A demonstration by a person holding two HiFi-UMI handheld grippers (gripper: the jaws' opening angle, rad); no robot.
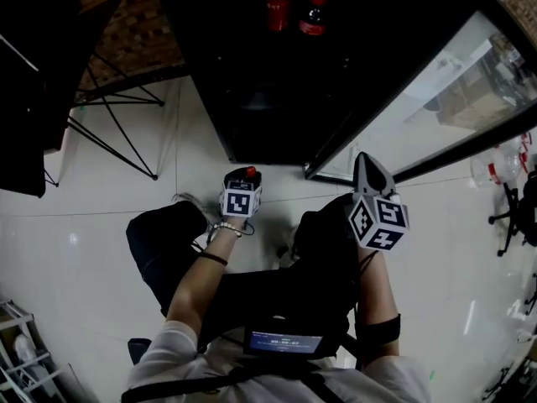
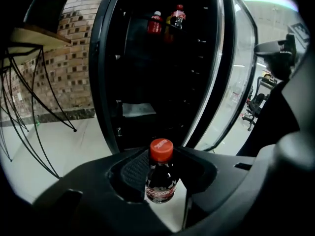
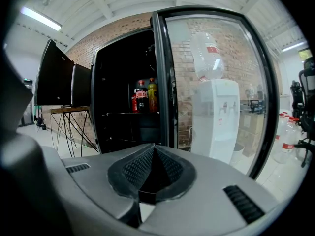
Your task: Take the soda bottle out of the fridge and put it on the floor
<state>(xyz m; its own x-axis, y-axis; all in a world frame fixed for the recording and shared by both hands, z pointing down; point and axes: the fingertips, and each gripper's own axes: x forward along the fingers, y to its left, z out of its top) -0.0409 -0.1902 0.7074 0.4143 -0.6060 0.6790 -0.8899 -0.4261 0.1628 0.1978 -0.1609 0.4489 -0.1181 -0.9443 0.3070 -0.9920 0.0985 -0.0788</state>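
Bottle (image 2: pixel 160 177) out of the fridge (image 2: pixel 147 82) and carried low: setting it on the floor (image 1: pixel 109 217) looks like the step in hand.

The left hand-held gripper (image 2: pixel 162 163) is clamped on the one red-capped bottle, which stands upright between its pads, with pale floor showing below it and the open fridge straight ahead. Whether its base touches the floor cannot be told. The next move, by my judgement, calls for lowering it straight down until the base sits flat, then parting the jaws and backing away without tipping it. The right hand-held gripper (image 3: pixel 153 168) has its jaws together on nothing and faces the fridge beside the open glass door (image 3: pixel 216 82). Count: two hand-held grippers, one fridge, one door, one bottle in the grip, and two shelf bottles (image 2: pixel 155 23) high ahead of the left one, perhaps a third.
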